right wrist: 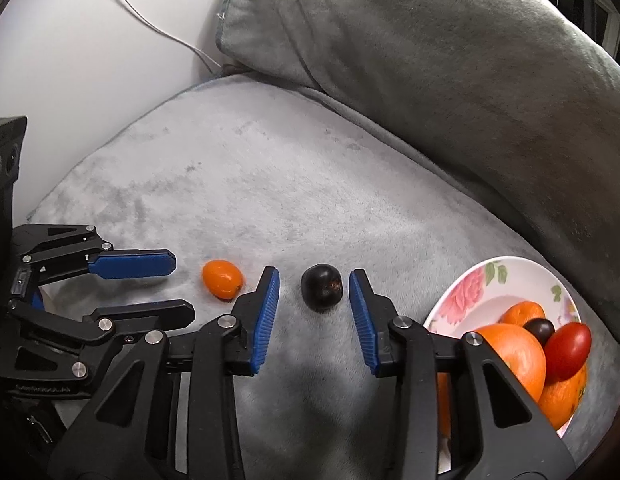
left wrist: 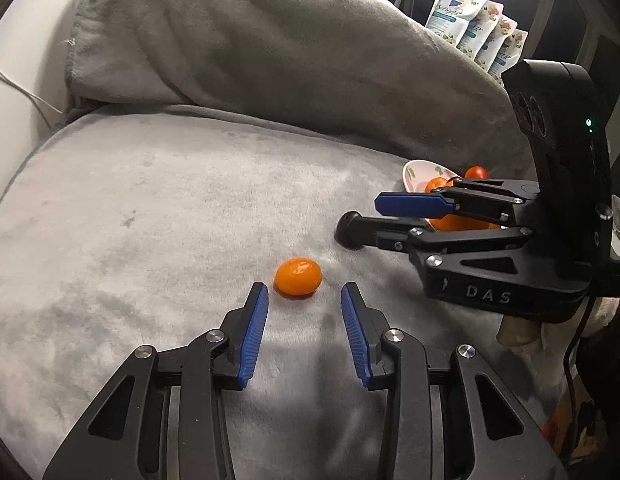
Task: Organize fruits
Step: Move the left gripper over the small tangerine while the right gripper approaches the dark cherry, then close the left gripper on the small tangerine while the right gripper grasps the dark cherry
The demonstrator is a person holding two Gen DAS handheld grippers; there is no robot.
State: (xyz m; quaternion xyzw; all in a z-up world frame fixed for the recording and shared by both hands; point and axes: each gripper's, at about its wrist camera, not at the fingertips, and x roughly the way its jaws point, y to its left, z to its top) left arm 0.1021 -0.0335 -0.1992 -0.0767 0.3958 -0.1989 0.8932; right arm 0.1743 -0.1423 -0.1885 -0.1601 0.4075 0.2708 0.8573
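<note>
**Two spread tools over loose fruit on a blanket-covered cushion**

Left wrist view: the left tool [left wrist: 304,296] is spread, its blue pads just short of a small orange fruit [left wrist: 298,276] lying on the grey blanket [left wrist: 150,208]. The right tool [left wrist: 361,218] enters from the right edge, also spread, partly hiding the floral plate [left wrist: 419,172].

Right wrist view: the right tool [right wrist: 313,284] brackets a dark round fruit [right wrist: 321,287] without touching it. The plate [right wrist: 489,280], near the blanket's right edge, holds oranges [right wrist: 513,354], a red tomato [right wrist: 569,350] and a dark fruit.
</note>
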